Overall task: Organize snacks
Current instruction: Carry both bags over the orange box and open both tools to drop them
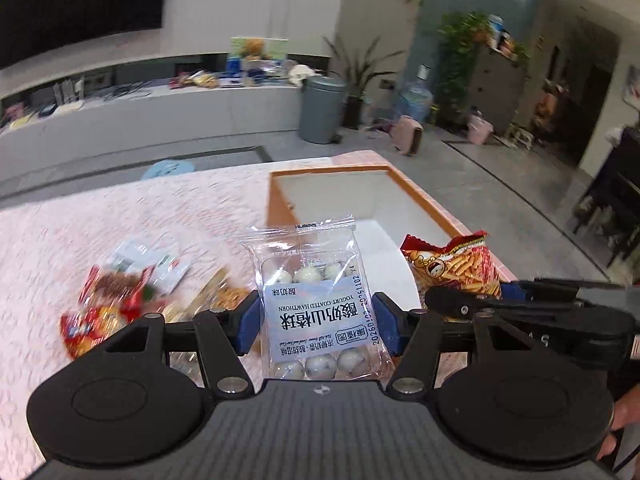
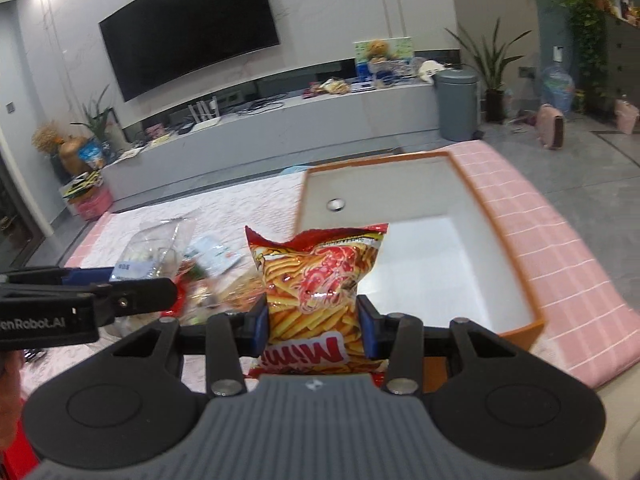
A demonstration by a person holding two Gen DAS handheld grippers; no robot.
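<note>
My left gripper [image 1: 316,320] is shut on a clear pack of yogurt-coated hawthorn balls [image 1: 316,276] and holds it above the table. My right gripper [image 2: 314,322] is shut on a red bag of Mimi shrimp sticks [image 2: 320,276], held up near the front edge of the orange-rimmed white box [image 2: 500,216]. The box also shows in the left wrist view [image 1: 276,200], and it looks empty inside. The red bag shows at the right of the left wrist view [image 1: 452,264]. A pile of loose snack packets [image 1: 132,288] lies on the pink cloth at the left, also in the right wrist view [image 2: 192,264].
The table has a pink cloth [image 2: 560,264], and its right edge drops to a grey floor. The two grippers are close side by side, the left one [image 2: 100,296] at the left of the right wrist view. A TV wall and low cabinet [image 2: 280,120] stand far behind.
</note>
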